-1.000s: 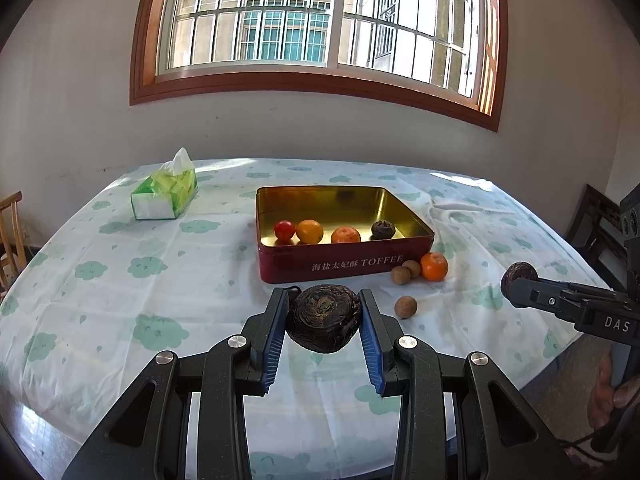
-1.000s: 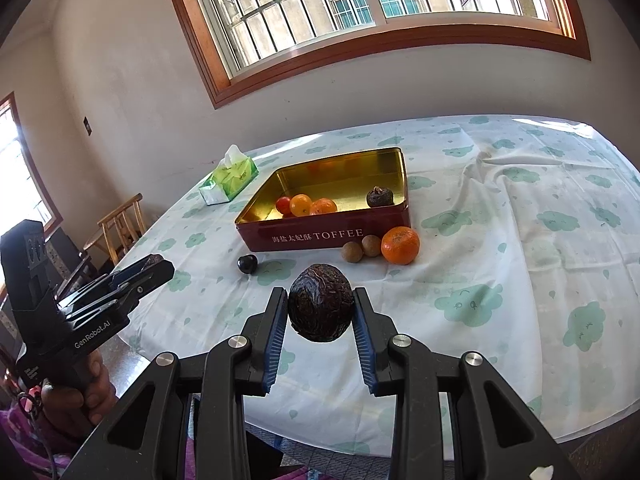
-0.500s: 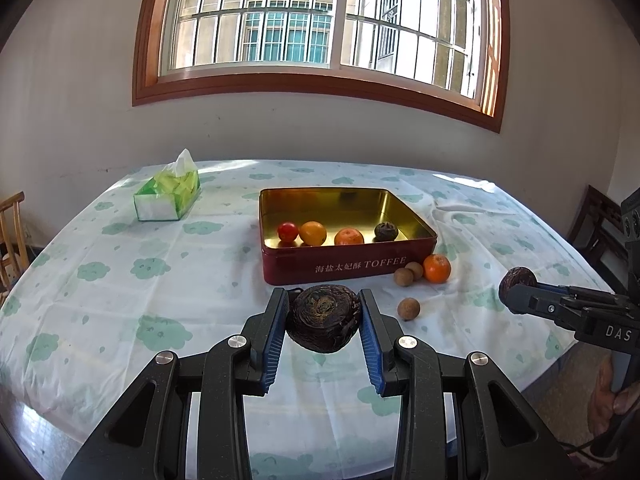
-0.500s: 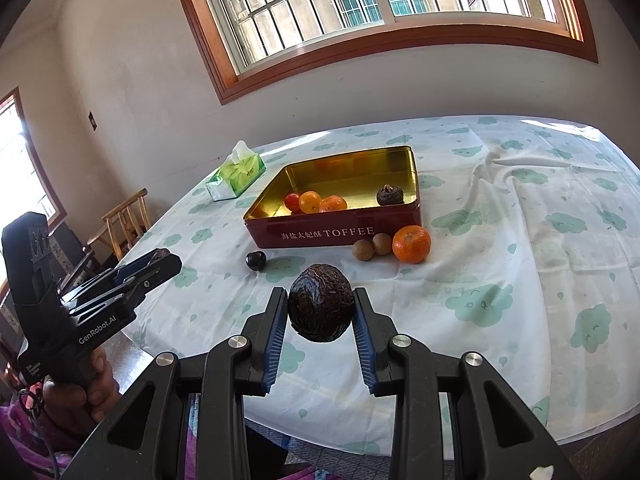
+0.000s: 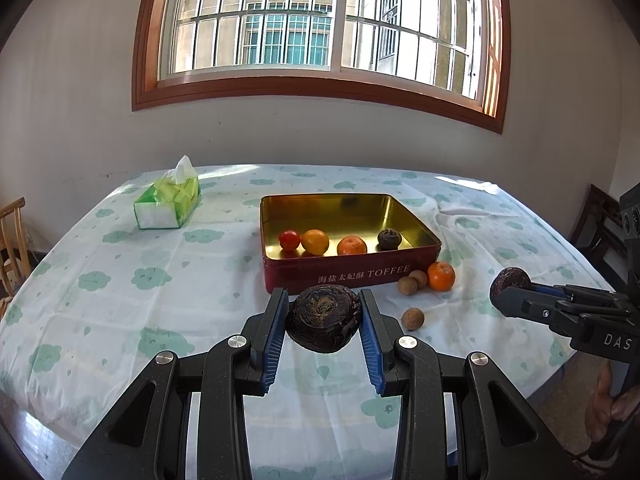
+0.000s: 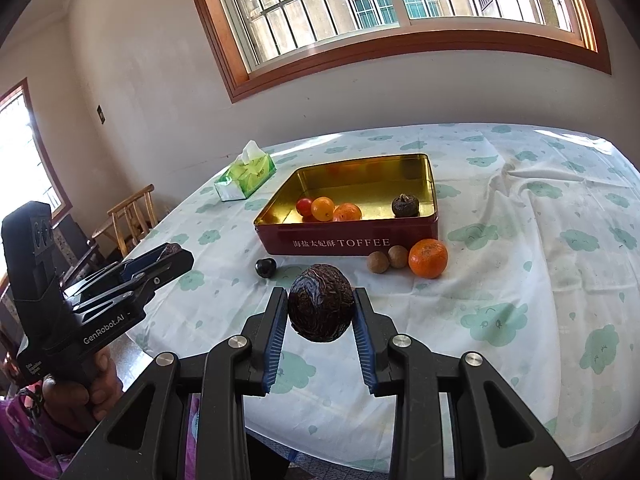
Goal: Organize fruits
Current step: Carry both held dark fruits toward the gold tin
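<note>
Left claw [image 5: 323,322] clamped on dark fruit [image 5: 323,318], right claw [image 6: 320,316] clamped on another [image 6: 321,307], toffee tin [image 5: 348,270] beyond, tissue box [image 5: 168,204] aside.

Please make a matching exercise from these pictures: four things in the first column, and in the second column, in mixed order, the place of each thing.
Things:
1. tomato
2. tissue box
3. wrinkled dark fruit
4. mandarin

Places:
A. on the cloth, outside the tin's front wall
B. inside the tin
C. between the pads of the right claw
D. on the cloth, far from the tin, on its left

Right pairs: 1-B, 2-D, 3-C, 4-A
</note>
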A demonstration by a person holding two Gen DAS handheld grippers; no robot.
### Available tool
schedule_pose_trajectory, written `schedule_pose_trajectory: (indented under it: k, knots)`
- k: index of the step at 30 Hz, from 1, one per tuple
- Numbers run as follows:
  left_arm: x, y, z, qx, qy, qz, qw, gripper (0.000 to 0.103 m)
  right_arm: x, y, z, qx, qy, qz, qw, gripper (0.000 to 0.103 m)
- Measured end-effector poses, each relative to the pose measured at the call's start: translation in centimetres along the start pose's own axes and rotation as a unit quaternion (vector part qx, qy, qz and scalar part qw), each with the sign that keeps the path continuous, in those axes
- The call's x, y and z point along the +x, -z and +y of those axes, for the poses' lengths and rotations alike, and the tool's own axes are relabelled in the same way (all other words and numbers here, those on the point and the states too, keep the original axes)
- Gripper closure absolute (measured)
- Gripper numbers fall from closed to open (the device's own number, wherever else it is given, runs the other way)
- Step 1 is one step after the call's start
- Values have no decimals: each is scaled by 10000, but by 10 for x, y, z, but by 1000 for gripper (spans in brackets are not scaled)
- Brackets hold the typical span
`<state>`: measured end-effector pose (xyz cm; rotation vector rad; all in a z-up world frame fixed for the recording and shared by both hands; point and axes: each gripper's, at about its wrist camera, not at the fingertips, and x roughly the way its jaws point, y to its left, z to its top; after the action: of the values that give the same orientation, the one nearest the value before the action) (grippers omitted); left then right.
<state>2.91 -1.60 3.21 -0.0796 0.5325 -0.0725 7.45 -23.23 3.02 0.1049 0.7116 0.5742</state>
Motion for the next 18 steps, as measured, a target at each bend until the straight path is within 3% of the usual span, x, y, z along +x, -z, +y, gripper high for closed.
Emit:
schedule_pose_trajectory:
  k: [18]
  knots:
    - [2,-5,-1,77,-14,-56,10000,67,-5,-3,10,-121,-40,-74,9999,73]
